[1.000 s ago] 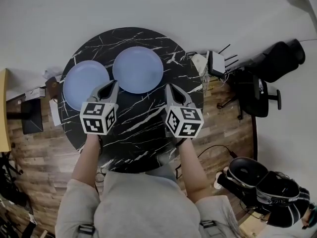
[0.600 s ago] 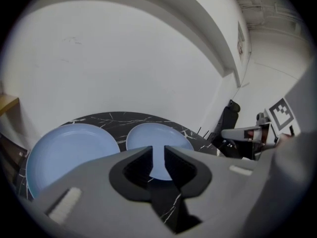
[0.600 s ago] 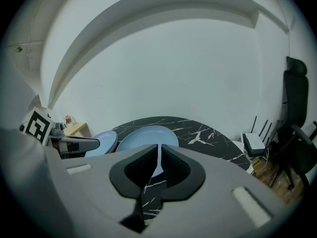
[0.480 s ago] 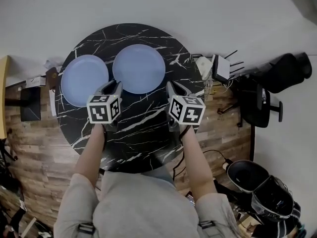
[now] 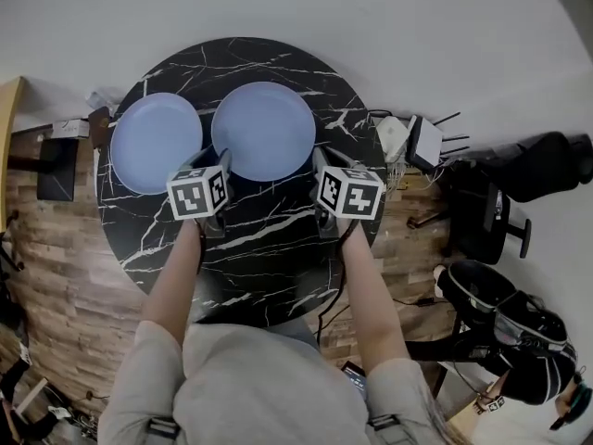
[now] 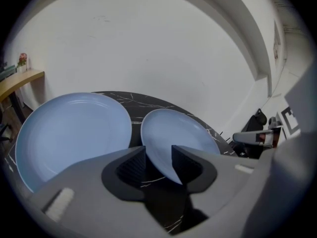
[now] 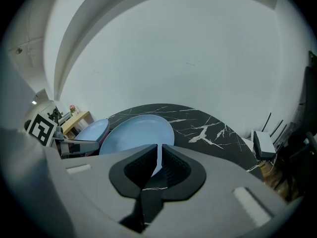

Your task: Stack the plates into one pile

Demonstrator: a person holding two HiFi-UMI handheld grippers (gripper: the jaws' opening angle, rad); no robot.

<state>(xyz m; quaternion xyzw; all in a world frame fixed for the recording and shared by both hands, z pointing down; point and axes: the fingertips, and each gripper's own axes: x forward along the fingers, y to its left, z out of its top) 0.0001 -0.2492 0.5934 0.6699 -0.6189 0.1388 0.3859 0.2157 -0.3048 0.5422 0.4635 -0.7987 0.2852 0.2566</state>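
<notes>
On the far half of the round bench (image 5: 278, 258), the left plate (image 5: 156, 143) and right plate (image 5: 264, 130) lie rim beside rim, just apart; bare marble runs to the near edge. The left gripper (image 6: 158, 158) has just been opening its jaws, now released, with the right plate's near rim in the gap, unpressed. The right gripper (image 7: 159, 155), jaws clenched on nothing, sits at that plate's right rim.

Two plates (image 5: 156, 142) (image 5: 264, 130) lie side by side on one table (image 5: 259, 267), toward its far edge. Two grippers (image 6: 158, 157) (image 7: 159, 157) hang above its middle.
</notes>
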